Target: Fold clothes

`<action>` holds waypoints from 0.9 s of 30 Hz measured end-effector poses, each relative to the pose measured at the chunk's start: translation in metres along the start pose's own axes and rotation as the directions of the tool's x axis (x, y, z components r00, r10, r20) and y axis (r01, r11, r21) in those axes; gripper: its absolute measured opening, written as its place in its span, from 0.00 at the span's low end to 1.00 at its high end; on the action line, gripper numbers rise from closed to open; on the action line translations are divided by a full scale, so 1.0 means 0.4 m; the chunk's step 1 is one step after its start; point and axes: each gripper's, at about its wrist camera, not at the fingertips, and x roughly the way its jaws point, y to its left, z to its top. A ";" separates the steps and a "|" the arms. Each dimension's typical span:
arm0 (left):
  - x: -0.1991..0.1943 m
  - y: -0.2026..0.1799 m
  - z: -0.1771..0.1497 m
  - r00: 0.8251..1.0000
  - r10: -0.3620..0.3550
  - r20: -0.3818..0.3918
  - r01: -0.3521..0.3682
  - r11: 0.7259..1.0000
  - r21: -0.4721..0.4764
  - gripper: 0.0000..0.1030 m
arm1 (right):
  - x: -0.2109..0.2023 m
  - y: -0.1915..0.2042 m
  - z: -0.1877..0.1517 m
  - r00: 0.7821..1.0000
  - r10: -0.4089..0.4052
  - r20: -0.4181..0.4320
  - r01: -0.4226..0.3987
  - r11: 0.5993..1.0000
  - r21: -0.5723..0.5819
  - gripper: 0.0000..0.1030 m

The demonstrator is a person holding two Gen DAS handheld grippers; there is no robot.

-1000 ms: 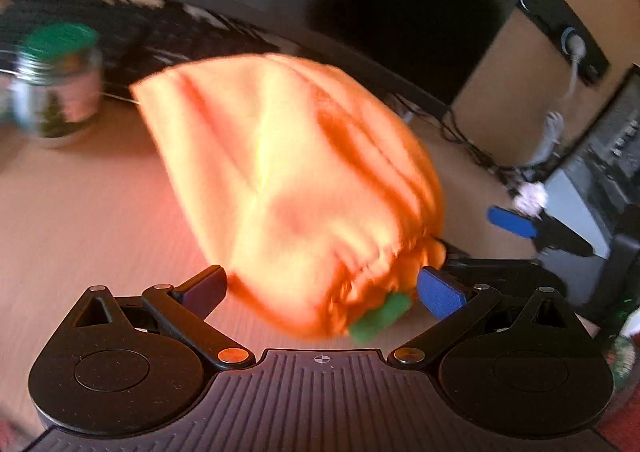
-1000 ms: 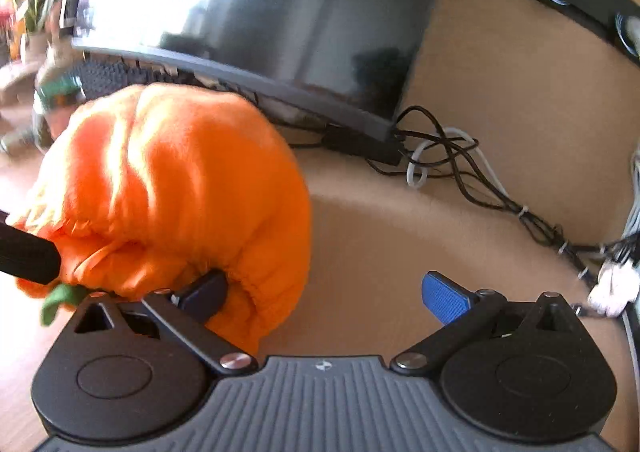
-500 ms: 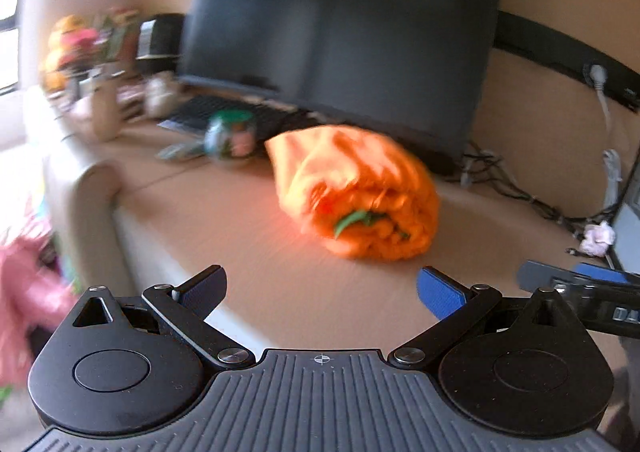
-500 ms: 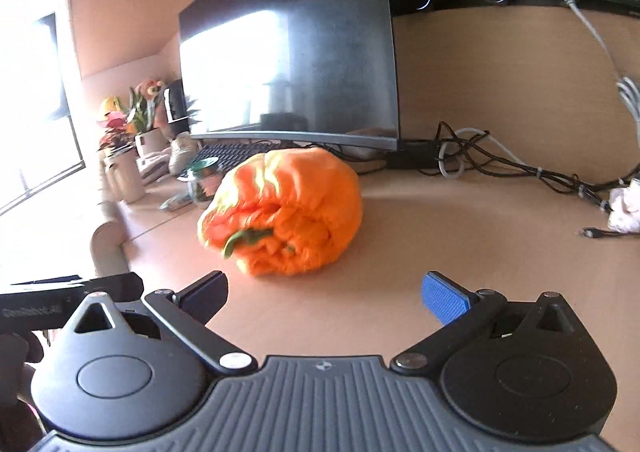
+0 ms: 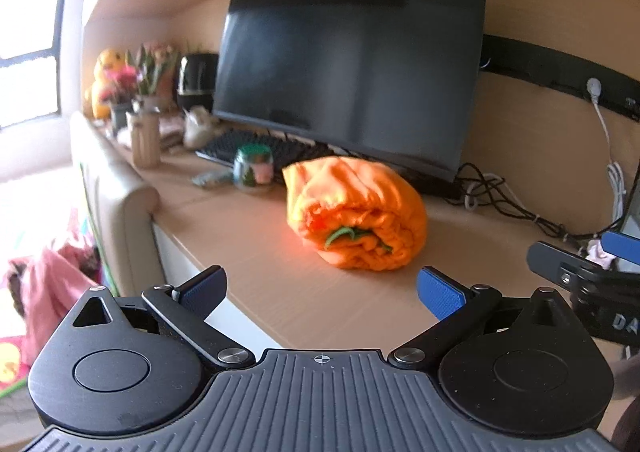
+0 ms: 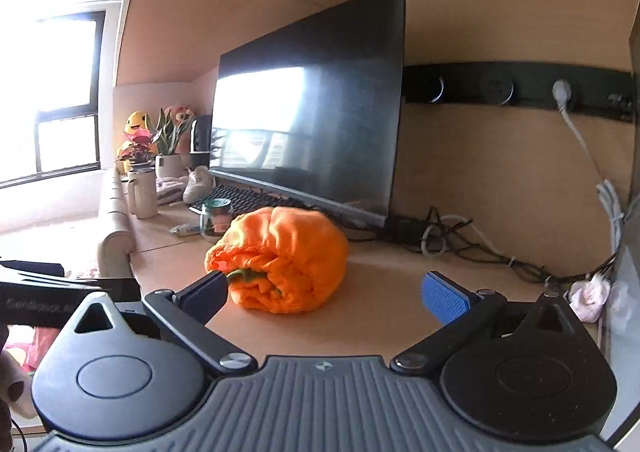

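An orange garment [image 5: 356, 212] lies rolled into a thick bundle on the wooden desk [image 5: 280, 292], with a strip of green fabric showing at its near end. In the right wrist view the same orange bundle [image 6: 280, 260] sits just beyond my left fingertip. My left gripper [image 5: 320, 288] is open and empty, held back from the bundle over the desk's front edge. My right gripper [image 6: 326, 292] is open and empty too, a short way in front of the bundle. Nothing touches the cloth.
A large dark monitor [image 5: 352, 84] stands behind the bundle, with a keyboard [image 5: 256, 150] and a green-lidded jar [image 5: 253, 168] to its left. Cables [image 5: 500, 196] trail at the back right. Plants and a yellow toy [image 6: 136, 132] crowd the far left. A pink cloth [image 5: 48, 292] lies on the floor.
Both grippers have pulled back and away from the orange bundle, which they were pressed close against a second ago. The bundle now rests alone on the desk.
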 end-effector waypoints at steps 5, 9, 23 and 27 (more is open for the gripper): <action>0.006 0.015 0.001 1.000 0.009 -0.023 -0.009 1.000 -0.011 1.00 | 0.033 -0.016 -0.009 0.997 0.042 -0.062 -0.036 0.996 0.087 1.00; 0.004 0.013 0.001 1.000 -0.006 -0.020 0.006 1.000 -0.002 1.00 | 0.042 -0.005 -0.017 0.998 0.028 -0.065 -0.023 0.997 0.075 1.00; 0.026 0.006 -0.007 0.998 -0.040 -0.043 0.042 0.998 0.039 1.00 | 0.034 -0.002 -0.031 0.997 -0.017 -0.071 0.023 0.996 0.087 1.00; 0.028 0.006 -0.008 0.998 -0.047 -0.052 0.049 0.998 0.036 1.00 | 0.032 0.006 -0.030 0.998 -0.013 -0.067 0.017 0.998 0.068 1.00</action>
